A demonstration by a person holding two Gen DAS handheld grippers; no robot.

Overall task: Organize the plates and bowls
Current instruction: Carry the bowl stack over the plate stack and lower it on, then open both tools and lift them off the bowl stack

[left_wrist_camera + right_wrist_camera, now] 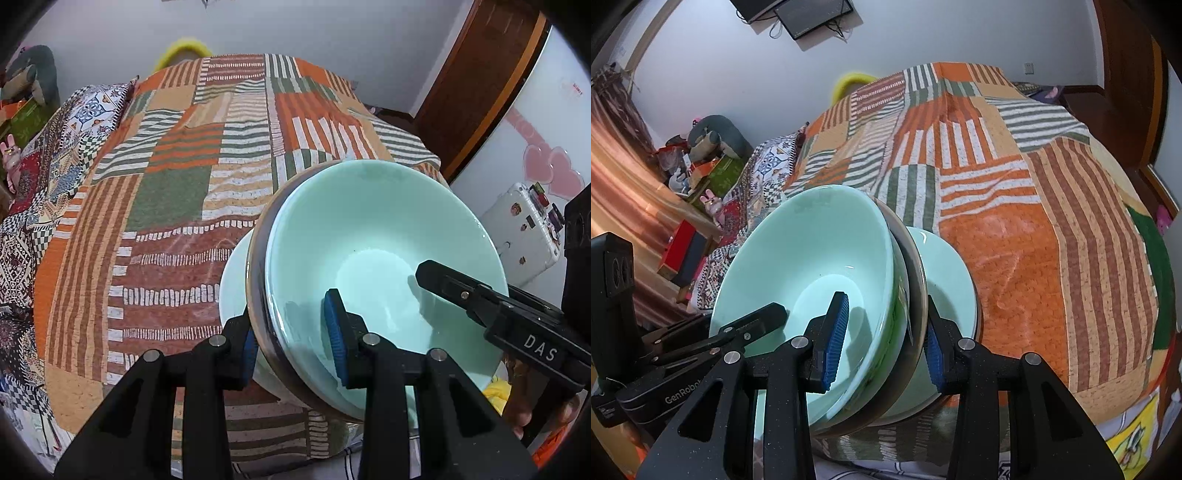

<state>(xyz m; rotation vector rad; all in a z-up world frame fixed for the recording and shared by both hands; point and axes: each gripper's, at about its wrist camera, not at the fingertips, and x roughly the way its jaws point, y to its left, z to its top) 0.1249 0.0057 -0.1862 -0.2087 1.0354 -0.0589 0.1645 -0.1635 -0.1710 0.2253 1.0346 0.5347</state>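
Above the patchwork bed (1034, 221), each hand-held gripper — left (295, 341), right (884, 339) — pinches the stacked bowls' (369, 236) rim; lower level, together.

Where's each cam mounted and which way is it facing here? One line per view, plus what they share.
Left wrist: sits on the left claw, looks down and forward over the patchwork bedspread; its own claw grips the near rim of the stack of bowls, and the right claw enters from the right.
Right wrist: sits on the right claw, facing the same bedspread; its own claw grips the stack, and the left claw enters from the left.
Shared: the stack, the bedspread, both claws.
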